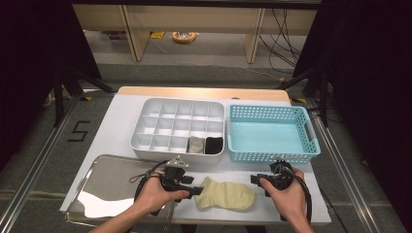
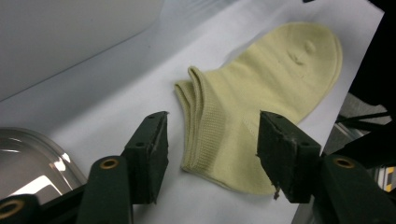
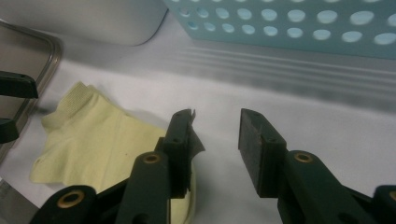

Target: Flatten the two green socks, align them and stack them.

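A pale yellow sock (image 1: 227,195) lies flat on the white table near its front edge, cuff to the left and toe to the right. My left gripper (image 1: 197,190) is at the cuff end. In the left gripper view its jaws (image 2: 212,126) stand open on either side of the sock's (image 2: 261,93) cuff and heel, with no pad pressing on it. My right gripper (image 1: 257,180) is just past the toe end. In the right gripper view it (image 3: 217,116) is open over bare table, with the sock (image 3: 102,140) to its left.
A white compartment box (image 1: 145,141) stands behind, with a grey sock (image 1: 196,144) and a black sock (image 1: 214,144) in its front row. A light blue basket (image 1: 272,155) sits to its right. A shiny metal tray (image 1: 107,189) lies at the front left.
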Tool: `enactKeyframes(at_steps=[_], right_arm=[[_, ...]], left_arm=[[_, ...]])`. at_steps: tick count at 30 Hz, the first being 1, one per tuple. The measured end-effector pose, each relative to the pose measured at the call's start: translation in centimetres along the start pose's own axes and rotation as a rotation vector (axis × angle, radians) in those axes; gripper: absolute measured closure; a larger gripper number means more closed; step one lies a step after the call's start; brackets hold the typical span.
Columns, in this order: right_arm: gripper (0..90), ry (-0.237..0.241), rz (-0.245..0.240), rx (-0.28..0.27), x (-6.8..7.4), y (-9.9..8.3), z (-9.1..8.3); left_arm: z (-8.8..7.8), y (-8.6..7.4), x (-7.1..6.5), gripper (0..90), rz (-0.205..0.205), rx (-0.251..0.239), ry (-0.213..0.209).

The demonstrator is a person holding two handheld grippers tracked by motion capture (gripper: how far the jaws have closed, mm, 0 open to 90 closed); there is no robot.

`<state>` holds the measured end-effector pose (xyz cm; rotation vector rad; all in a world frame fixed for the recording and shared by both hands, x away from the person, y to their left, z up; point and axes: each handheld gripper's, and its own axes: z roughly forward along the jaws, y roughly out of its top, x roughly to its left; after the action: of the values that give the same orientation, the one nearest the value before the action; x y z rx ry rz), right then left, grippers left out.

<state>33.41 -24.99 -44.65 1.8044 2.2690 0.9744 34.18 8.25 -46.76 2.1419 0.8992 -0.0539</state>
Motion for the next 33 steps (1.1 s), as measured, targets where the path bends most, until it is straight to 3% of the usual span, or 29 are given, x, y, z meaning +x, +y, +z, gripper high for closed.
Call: enactKeyframes(at_steps=[1,2,8,10,12,13,17,18,19,21,22,23,24,32,33], right_arm=[[65.3,0.013,0.035,0.007,0.3,0.0,-0.1],[65.2,0.016,0.006,0.002,0.2,-0.1,0.0],[65.1,0.007,0.034,0.017,0.8,-0.1,-0.2],[65.1,0.028,0.036,0.007,0.7,-0.1,-0.1],[64.9,0.012,0.054,0.019,0.8,0.0,-0.1],[64.9,0.010,0.053,0.024,0.8,0.0,-0.1],[64.4,0.017,0.050,0.024,0.9,0.0,-0.1],[64.4,0.016,0.043,0.024,0.8,0.0,-0.1],[64.3,0.036,0.079,0.030,1.1,-0.1,-0.1],[64.1,0.046,0.083,0.027,1.2,-0.1,-0.1],[64.0,0.036,0.070,0.024,1.2,0.0,-0.1],[63.9,0.036,0.069,0.024,1.2,0.0,-0.1],[63.9,0.036,0.069,0.023,1.2,0.0,-0.1],[63.8,0.047,0.070,0.024,1.1,0.0,-0.1],[63.8,0.037,0.034,0.011,0.8,0.0,0.0]], left_arm=[[0.2,0.0,-0.1,45.4,0.015,0.013,0.007],[0.3,-0.1,-0.2,46.8,0.017,0.027,0.010],[0.8,-0.4,-0.4,51.2,0.022,0.070,0.013],[0.9,-0.5,-0.3,53.3,0.045,0.097,0.027],[1.1,-0.6,-0.3,53.7,0.050,0.124,0.021],[1.3,-0.7,-0.4,53.6,0.034,0.118,0.018],[1.2,-0.7,-0.3,56.5,0.040,0.126,0.023],[1.2,-0.8,-0.3,58.7,0.054,0.130,0.034],[1.2,-0.8,-0.4,60.9,0.079,0.133,0.046],[1.1,-0.6,-0.4,64.4,0.152,0.176,0.074],[1.1,-0.6,-0.6,67.2,0.159,0.178,0.086],[1.3,-0.7,-0.9,68.4,0.139,0.155,0.095],[1.1,-0.6,-0.8,69.7,0.168,0.184,0.097],[1.2,-0.9,-1.0,78.6,0.136,0.165,0.077],[1.2,-0.9,-1.0,79.4,0.145,0.165,0.078]])
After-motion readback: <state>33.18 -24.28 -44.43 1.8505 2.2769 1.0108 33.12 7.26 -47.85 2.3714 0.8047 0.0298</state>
